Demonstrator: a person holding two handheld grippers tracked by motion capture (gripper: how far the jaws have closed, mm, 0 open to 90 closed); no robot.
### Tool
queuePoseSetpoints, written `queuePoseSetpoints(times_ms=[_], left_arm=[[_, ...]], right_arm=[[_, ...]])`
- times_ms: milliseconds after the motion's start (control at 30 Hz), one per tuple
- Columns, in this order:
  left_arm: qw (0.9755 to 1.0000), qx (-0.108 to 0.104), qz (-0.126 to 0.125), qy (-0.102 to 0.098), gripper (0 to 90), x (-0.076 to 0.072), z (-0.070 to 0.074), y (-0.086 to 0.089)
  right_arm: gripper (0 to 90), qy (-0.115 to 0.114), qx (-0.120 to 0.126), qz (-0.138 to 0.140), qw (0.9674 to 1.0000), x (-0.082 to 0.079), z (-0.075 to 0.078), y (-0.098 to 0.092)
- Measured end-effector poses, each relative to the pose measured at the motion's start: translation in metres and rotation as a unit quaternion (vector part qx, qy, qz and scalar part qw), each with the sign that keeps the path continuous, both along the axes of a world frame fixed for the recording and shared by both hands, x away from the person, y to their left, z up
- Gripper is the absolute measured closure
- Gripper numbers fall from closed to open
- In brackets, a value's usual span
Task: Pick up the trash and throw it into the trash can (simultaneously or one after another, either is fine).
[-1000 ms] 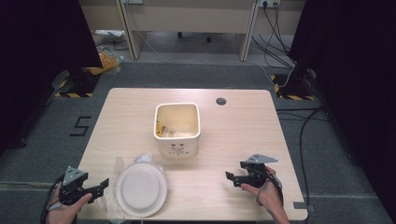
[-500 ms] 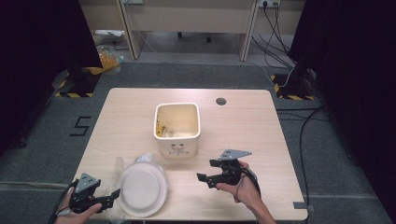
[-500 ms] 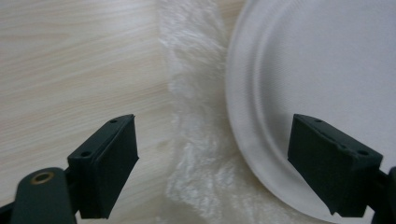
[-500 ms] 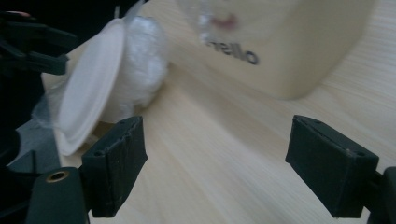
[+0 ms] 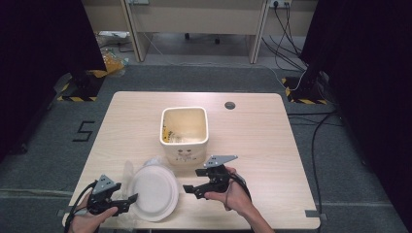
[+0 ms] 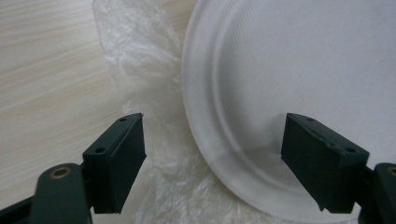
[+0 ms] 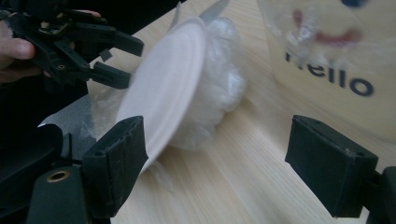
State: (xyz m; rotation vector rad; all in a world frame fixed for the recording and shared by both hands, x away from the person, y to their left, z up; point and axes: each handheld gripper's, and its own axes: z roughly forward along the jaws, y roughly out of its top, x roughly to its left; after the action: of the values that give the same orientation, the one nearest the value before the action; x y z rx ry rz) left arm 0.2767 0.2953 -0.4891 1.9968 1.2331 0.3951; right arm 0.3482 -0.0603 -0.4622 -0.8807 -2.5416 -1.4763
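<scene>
A white paper plate (image 5: 153, 191) rests tilted on a crumpled clear plastic bag (image 5: 128, 170) near the table's front edge. My left gripper (image 5: 131, 201) is at the plate's left rim. Its jaws have just been closing. In the left gripper view the plate (image 6: 303, 70) rim and the bag (image 6: 135, 60) lie between the jaws of the gripper (image 6: 212, 154), with the pads apart from them. My right gripper (image 5: 192, 180) stands open just right of the plate. The right gripper view shows its jaws (image 7: 215, 158) holding nothing, with the plate (image 7: 163, 88), the bag (image 7: 219, 84) and the left gripper (image 7: 126, 63) ahead.
A cream bin (image 5: 184, 131) printed "hello" (image 7: 336, 70) stands mid-table just behind the plate, with scraps inside. The wooden table (image 5: 257, 141) has a round cable hole at the back. Cables and desk legs lie on the floor beyond.
My right gripper has travelled left from the table's right side to the plate's right edge. My left gripper has moved right up to the plate's left rim.
</scene>
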Motion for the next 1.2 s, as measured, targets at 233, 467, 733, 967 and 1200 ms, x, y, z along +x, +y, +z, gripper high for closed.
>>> queuePoseSetpoints(times_ms=[233,467,733,967,1200], left_arm=[[0.9977,-0.051,-0.044,0.008,20.9,0.023,0.0,0.0],[0.9947,-0.065,-0.078,0.016,22.5,0.035,-0.001,-0.01],[0.9895,-0.07,-0.125,0.019,24.9,0.041,-0.001,-0.034],[0.9825,-0.073,-0.169,0.025,25.2,0.041,-0.002,-0.066],[0.9801,-0.064,-0.187,0.017,26.2,0.036,0.0,-0.096]], right_arm=[[20.3,-0.001,0.002,0.014,0.9999,0.002,0.003,0.019],[20.4,0.014,-0.01,0.023,0.9996,0.01,-0.01,0.039],[20.1,0.033,-0.015,0.024,0.9991,0.014,-0.018,0.032],[24.2,0.057,-0.013,0.022,0.998,0.018,-0.027,0.021],[28.8,0.07,-0.01,0.018,0.9974,0.008,-0.031,-0.003]])
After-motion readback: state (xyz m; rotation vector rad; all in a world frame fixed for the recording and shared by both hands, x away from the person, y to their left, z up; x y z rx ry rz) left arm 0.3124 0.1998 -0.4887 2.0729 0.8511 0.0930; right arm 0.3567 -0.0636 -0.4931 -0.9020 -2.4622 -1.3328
